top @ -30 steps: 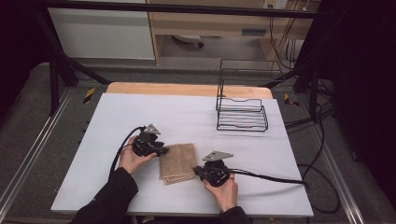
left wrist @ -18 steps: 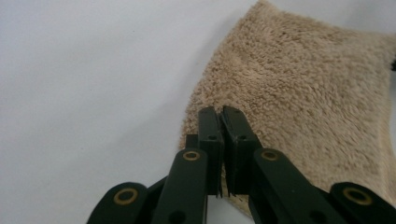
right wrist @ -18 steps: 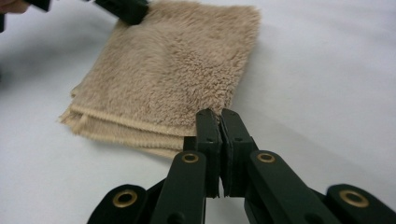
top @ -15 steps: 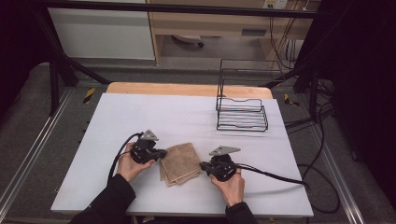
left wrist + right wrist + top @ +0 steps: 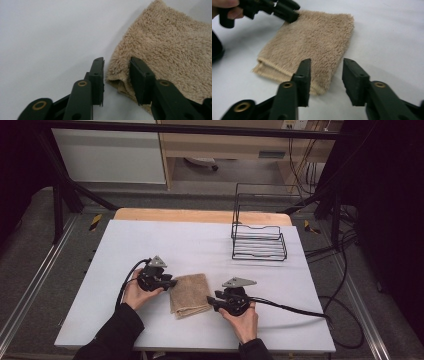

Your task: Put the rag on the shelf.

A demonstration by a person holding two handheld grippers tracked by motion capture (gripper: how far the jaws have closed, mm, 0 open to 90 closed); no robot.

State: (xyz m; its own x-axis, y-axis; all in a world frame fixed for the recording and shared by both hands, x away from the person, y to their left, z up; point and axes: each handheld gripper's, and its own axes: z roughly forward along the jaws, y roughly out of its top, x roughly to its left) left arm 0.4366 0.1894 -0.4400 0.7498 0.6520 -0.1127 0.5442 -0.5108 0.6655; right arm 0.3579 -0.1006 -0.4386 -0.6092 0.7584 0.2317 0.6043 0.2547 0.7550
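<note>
Beige terry, folded into a thick pad: the towel [image 5: 190, 294] lies on the white table [image 5: 200, 240] between my two claws, its long axis running from near me toward the far edge. My left claw [image 5: 170, 282] sits at the towel's left far corner, jaws just opened and parted, with that corner [image 5: 117, 75] between them; the pads look to have let go, though one jaw rests against the pile. My right claw [image 5: 212, 301] stands at the towel's right edge, near its front corner, jaws also just opened and holding nothing; in the right claw view the edge [image 5: 322, 87] lies partly in the gap and a little to the left. Both hands are equally close, one per side. I judge the next move turns on which corner each claw takes. How many layers the fold has I cannot tell. The wire rack [image 5: 259, 242] stands well apart, far right.
</note>
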